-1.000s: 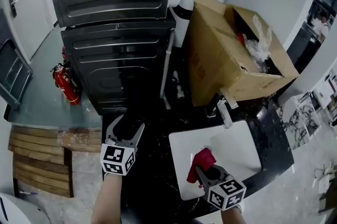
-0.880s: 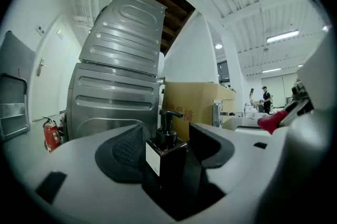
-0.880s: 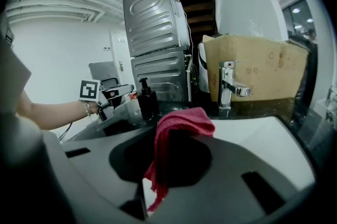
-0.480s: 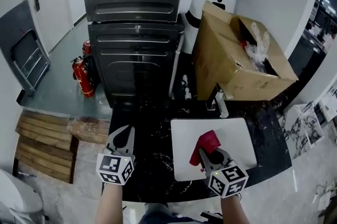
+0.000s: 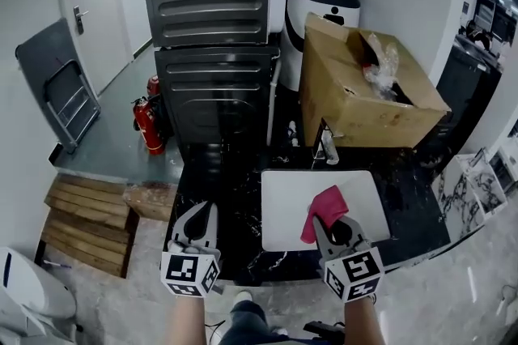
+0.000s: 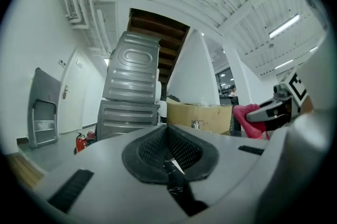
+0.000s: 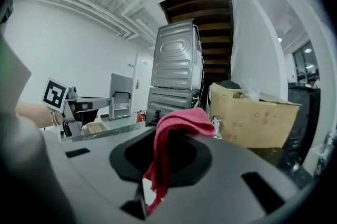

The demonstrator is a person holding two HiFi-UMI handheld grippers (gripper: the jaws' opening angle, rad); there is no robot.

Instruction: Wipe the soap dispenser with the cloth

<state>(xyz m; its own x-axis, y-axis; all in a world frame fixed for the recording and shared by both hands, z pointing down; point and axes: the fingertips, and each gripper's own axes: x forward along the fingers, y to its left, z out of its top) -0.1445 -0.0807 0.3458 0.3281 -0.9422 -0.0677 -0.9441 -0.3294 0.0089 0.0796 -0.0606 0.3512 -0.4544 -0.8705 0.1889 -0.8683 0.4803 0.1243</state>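
My right gripper (image 5: 330,220) is shut on a red cloth (image 5: 325,210), which hangs over the near part of the white basin (image 5: 283,206). In the right gripper view the cloth (image 7: 172,136) drapes over the jaws and down between them. A small white soap dispenser (image 5: 329,147) stands beside a chrome tap at the basin's far edge, well beyond the cloth. My left gripper (image 5: 205,210) hovers over the black counter (image 5: 231,189) left of the basin; its jaws are shut with nothing between them (image 6: 168,131). Both grippers point about level.
A big open cardboard box (image 5: 364,96) sits just behind the dispenser. Stacked grey appliances (image 5: 214,36) rise behind the counter. On the floor at left are a red fire extinguisher (image 5: 146,125), a wooden pallet (image 5: 85,222) and a folded step stool (image 5: 65,92).
The left jaws were open a second ago and are shut now. Both grippers have pulled back toward the counter's near edge and risen, the right one keeping the cloth.
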